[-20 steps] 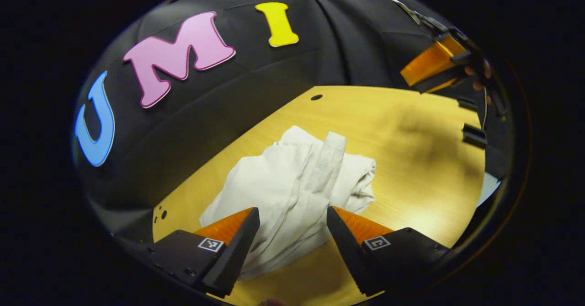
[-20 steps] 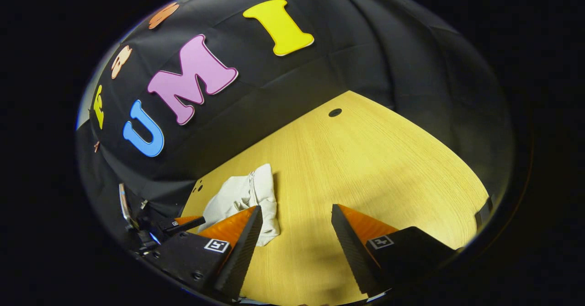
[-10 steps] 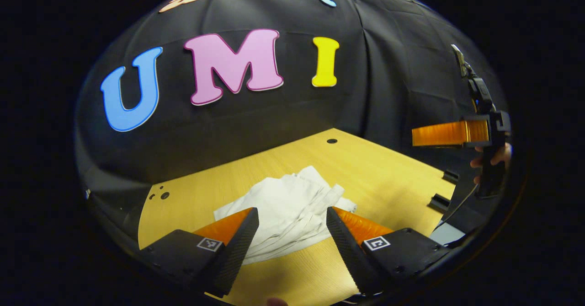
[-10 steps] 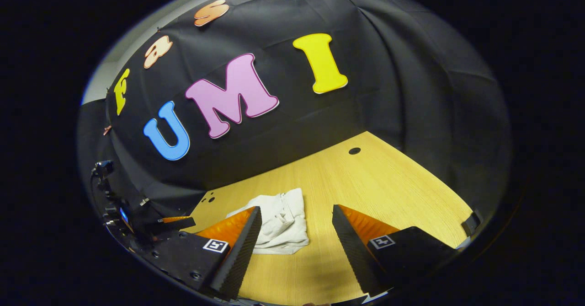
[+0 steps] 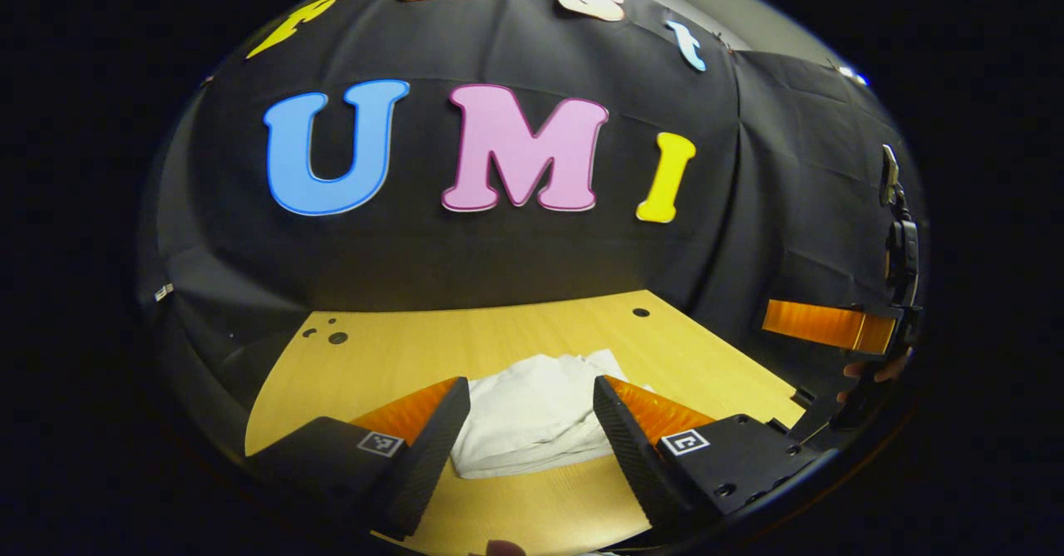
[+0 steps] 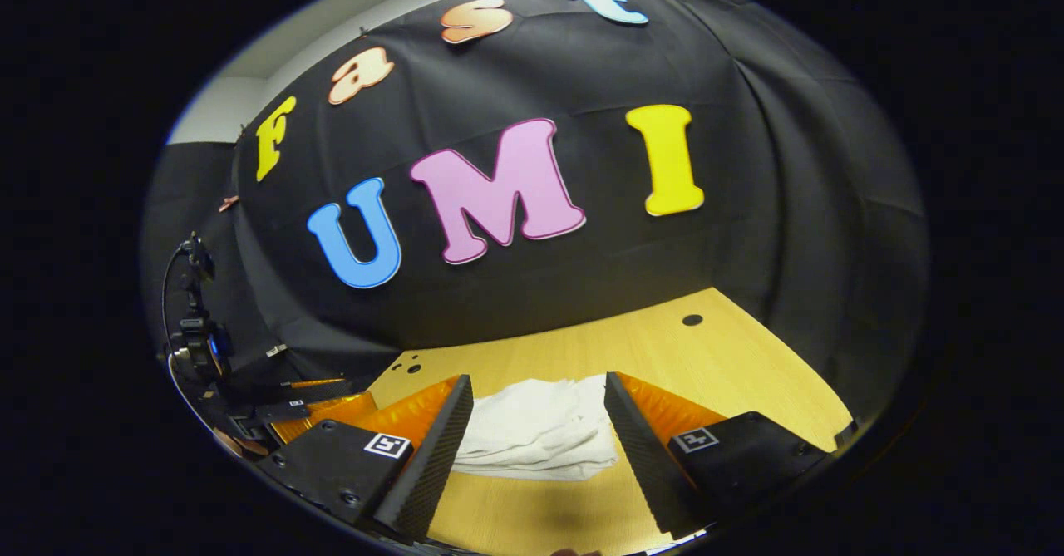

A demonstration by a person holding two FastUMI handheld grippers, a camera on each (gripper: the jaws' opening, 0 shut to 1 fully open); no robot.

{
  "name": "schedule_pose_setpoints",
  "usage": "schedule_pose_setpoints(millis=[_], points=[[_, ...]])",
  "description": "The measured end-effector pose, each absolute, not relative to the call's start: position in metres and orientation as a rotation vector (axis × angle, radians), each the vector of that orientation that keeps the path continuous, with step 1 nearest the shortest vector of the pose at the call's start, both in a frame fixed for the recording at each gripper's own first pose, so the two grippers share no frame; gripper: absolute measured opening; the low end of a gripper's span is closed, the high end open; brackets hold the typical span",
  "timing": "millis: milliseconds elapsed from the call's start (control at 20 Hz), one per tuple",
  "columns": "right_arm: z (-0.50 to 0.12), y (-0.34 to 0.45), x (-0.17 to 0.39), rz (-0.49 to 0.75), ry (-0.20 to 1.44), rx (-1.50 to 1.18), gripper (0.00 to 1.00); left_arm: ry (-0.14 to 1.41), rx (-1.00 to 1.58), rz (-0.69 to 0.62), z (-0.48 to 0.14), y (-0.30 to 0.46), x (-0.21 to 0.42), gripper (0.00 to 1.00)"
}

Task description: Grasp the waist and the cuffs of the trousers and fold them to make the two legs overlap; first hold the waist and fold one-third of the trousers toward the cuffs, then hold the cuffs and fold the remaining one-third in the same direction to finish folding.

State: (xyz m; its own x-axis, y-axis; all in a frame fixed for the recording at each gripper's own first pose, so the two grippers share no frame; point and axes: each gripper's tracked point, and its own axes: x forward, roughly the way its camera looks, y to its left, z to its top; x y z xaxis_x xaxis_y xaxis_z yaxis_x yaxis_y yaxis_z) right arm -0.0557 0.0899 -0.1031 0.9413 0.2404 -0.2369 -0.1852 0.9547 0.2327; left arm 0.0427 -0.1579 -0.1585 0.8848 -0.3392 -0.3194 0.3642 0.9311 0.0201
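Standing wide open and empty, the left gripper (image 5: 532,427) and right gripper (image 6: 539,427) each frame the bunched white trousers (image 5: 536,410) on the wooden table (image 5: 399,356); a clean fold likely needs waist and cuffs located first, then pinched squarely.
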Motion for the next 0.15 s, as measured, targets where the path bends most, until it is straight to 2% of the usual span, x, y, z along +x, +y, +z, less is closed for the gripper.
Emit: schedule_pose_setpoints(millis=[150], points=[[-0.089,0.113,-0.048,0.232,0.244,0.168,0.98,0.276,0.083,-0.316,-0.141,-0.126,0.045,0.97]])
